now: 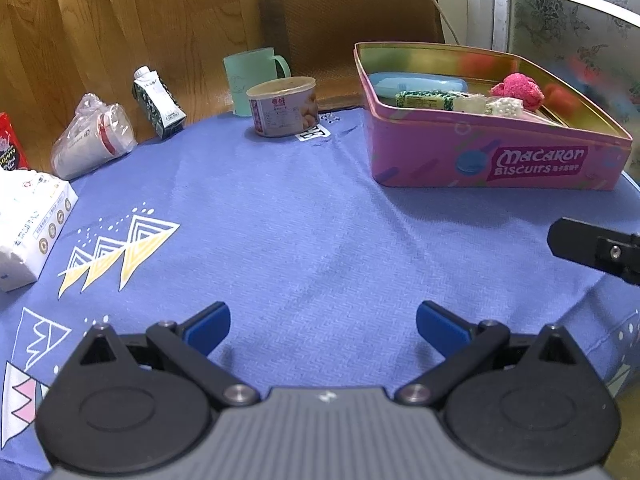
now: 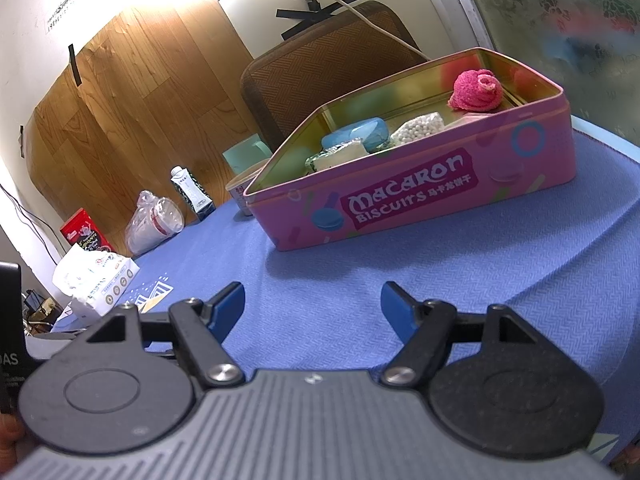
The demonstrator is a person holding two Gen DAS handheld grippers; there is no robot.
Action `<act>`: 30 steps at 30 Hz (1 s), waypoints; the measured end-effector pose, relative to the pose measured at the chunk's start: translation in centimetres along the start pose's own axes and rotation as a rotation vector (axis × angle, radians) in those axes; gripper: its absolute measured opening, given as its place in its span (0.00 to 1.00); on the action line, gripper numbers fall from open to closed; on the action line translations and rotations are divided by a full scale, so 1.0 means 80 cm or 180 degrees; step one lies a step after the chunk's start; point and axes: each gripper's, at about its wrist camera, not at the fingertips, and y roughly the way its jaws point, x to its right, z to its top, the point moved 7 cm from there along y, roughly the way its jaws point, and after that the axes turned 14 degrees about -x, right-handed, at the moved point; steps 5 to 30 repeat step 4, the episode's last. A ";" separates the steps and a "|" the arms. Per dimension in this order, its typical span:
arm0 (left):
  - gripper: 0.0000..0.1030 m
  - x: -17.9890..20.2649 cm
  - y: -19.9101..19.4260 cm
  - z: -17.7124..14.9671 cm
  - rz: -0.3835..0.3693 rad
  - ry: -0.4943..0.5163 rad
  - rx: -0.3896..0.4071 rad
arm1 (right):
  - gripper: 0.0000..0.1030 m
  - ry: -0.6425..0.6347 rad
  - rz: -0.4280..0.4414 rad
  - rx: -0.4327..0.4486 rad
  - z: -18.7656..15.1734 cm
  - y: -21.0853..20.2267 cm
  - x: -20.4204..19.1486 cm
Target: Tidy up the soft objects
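Left wrist view gives me my left hand-held gripper (image 1: 323,330) with its blue pads (image 1: 210,330) spread apart and nothing between them, hanging over bare blue cloth on the surface (image 1: 304,240). Ahead and to the right of it sits the pink biscuit tin (image 1: 492,152), lid off, well apart from the pads. Inside I make out a pink knitted piece (image 1: 518,90) at the far right, a white beaded pouch (image 1: 506,107) just beside it, a pale blue soft item (image 1: 416,82) toward the left wall and a green-and-white wrapped piece (image 1: 428,99) in front of that. Straight ahead past the tin's left corner stands a round can (image 1: 282,106), with a pale green mug (image 1: 254,80) behind it. Further left are a small dark carton (image 1: 158,102), a bagged stack of paper cups (image 1: 94,140) lying on its side, and a tissue pack (image 1: 30,224) at the left edge. A black part of my right hand-held gripper (image 1: 596,250) pokes in from the right.

Right wrist view shows that gripper (image 2: 312,308) with its pads likewise standing wide and empty above the cloth. The tin (image 2: 420,200) lies just ahead of it, tilted in frame, the pink knitted piece (image 2: 476,90) resting in its far right corner.
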 end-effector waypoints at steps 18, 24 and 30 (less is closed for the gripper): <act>1.00 0.003 -0.006 0.001 -0.0022 0.0058 0.0085 | 0.75 -0.0011 -0.0009 0.0003 -0.002 0.001 -0.001; 1.00 0.003 -0.006 0.001 -0.0022 0.0058 0.0085 | 0.75 -0.0011 -0.0009 0.0003 -0.002 0.001 -0.001; 1.00 0.003 -0.006 0.001 -0.0022 0.0058 0.0085 | 0.75 -0.0011 -0.0009 0.0003 -0.002 0.001 -0.001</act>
